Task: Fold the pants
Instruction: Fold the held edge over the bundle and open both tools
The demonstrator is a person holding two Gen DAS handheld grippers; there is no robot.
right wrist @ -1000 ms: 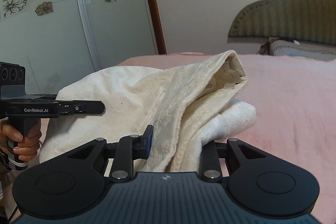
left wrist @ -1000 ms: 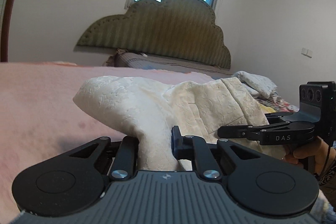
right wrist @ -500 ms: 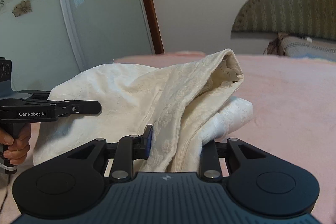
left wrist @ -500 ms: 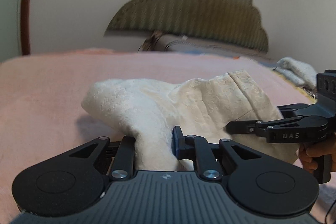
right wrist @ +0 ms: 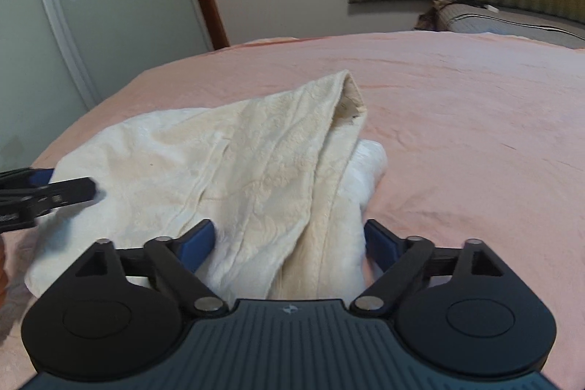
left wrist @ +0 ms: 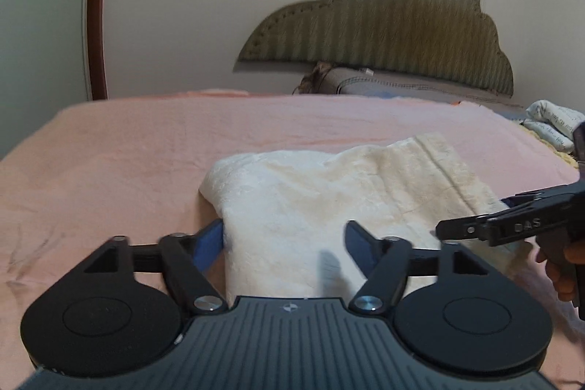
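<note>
Pants (left wrist: 329, 207) sit folded on the pink bed (left wrist: 128, 163), cloth between both tongs. Left gripper (left wrist: 285, 240) is spreading, pads off the fabric; right gripper (right wrist: 289, 240) likewise opening. I'd back both straight out so nothing drags.

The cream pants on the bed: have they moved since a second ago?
Yes. The pants have sunk: their peak stood level with the far edge of the pink bedspread and now lies well below it, flatter, as both grippers' jaws open.
</note>
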